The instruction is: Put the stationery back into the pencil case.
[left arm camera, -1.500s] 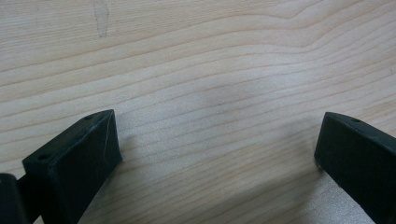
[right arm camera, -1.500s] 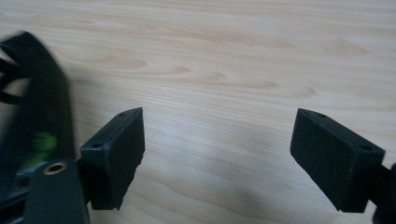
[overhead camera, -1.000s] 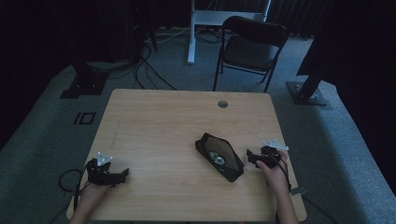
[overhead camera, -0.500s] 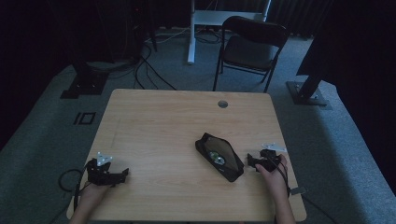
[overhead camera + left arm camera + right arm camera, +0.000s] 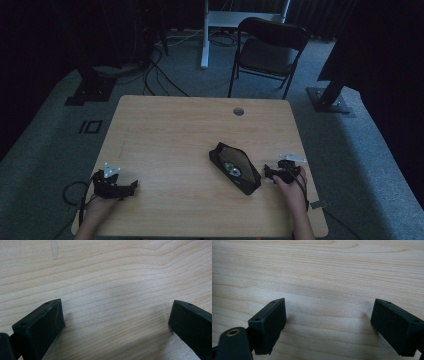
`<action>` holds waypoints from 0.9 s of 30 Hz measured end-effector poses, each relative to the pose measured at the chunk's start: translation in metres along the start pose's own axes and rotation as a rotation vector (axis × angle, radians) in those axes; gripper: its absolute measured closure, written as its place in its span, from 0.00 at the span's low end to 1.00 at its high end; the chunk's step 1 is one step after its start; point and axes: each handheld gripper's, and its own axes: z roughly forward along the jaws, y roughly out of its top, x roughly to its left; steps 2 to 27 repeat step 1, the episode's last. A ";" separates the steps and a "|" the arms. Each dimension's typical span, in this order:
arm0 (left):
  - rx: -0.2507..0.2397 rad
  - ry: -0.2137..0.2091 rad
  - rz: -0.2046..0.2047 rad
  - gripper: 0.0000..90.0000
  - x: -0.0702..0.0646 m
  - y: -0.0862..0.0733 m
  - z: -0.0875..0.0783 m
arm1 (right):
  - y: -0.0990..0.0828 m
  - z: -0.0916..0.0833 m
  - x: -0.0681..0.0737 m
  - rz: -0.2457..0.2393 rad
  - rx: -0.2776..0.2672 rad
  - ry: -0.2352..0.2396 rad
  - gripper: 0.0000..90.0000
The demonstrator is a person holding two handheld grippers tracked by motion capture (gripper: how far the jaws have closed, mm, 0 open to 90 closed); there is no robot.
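A black zip pouch point(image 5: 235, 168) lies open on the wooden table point(image 5: 190, 130), right of centre, with something pale and shiny inside. My right gripper point(image 5: 272, 172) rests on the table just right of the pouch, apart from it, held by a hand. In the right gripper view its jaws stand wide apart over bare wood, right gripper point(image 5: 328, 322) open and holding nothing. My left gripper point(image 5: 131, 187) lies near the table's front left corner. In the left gripper view the left gripper point(image 5: 116, 322) is open too, with bare wood between the jaws.
A round cable hole point(image 5: 238, 111) sits near the table's far edge. A black folding chair point(image 5: 267, 47) stands behind the table, with stand bases point(image 5: 327, 97) and cables point(image 5: 155, 70) on the grey carpet. A small grey tag point(image 5: 318, 204) lies near the front right corner.
The right hand and its gripper have drawn slightly back toward the table's front edge. The left gripper and the pouch have stayed put.
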 end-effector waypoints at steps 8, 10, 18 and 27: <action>0.000 0.000 0.000 0.00 0.000 0.000 0.000 | 0.000 0.000 0.000 0.000 0.000 0.000 0.14; 0.000 0.000 0.000 0.00 0.000 0.000 0.000 | 0.000 0.000 0.000 0.000 0.000 0.000 0.14; 0.000 0.000 0.000 0.00 0.000 0.000 0.000 | 0.000 0.000 0.000 0.000 0.000 0.000 0.14; 0.000 0.000 0.000 0.00 0.000 0.000 0.000 | 0.000 0.000 0.000 0.000 0.000 0.000 0.14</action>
